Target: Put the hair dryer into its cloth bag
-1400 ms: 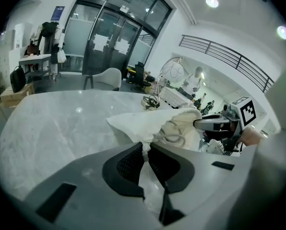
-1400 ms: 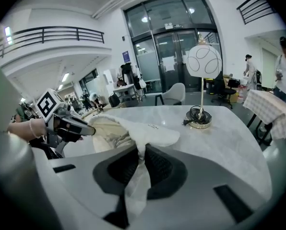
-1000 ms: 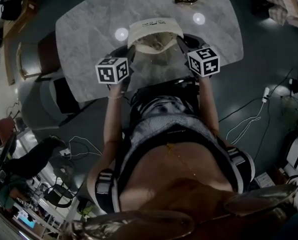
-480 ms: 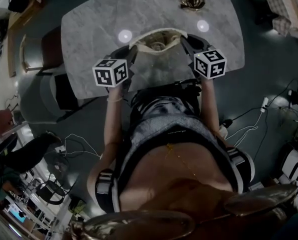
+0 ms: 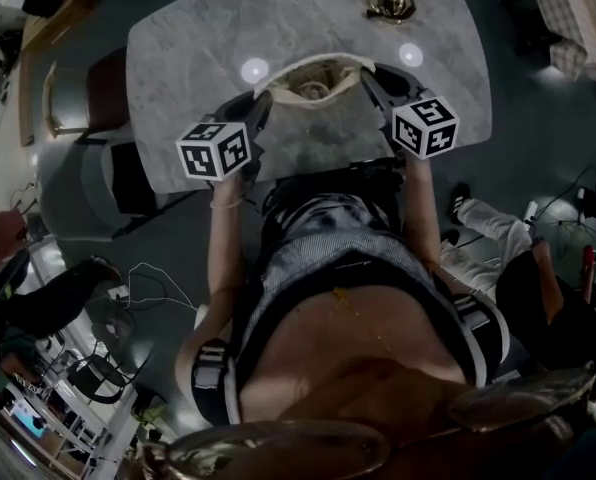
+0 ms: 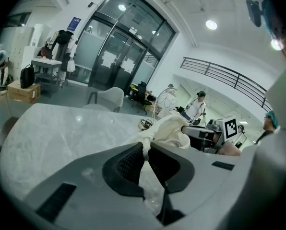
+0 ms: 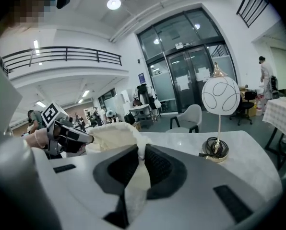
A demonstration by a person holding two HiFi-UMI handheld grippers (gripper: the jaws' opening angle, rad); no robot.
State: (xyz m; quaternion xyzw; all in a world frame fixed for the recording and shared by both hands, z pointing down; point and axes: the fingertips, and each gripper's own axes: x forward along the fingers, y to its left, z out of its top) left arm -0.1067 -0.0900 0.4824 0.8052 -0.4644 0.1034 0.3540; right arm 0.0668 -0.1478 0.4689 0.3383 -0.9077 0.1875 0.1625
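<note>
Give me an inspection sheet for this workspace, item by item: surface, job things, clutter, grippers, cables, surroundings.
Surface: grey marble table, two light reflections on it.
Job's things: cloth bag held mouth open between the grippers; hair dryer not clearly made out, something pale lies inside.
Clutter: gold stand with a round white sign, at the table's far end.
Grippers: left gripper and right gripper each have jaws shut on the bag's rim.
Cables: black coil on the stand's base; white cable on the floor.
Surroundings: chairs left of the table; a person's legs on the floor at right.
</note>
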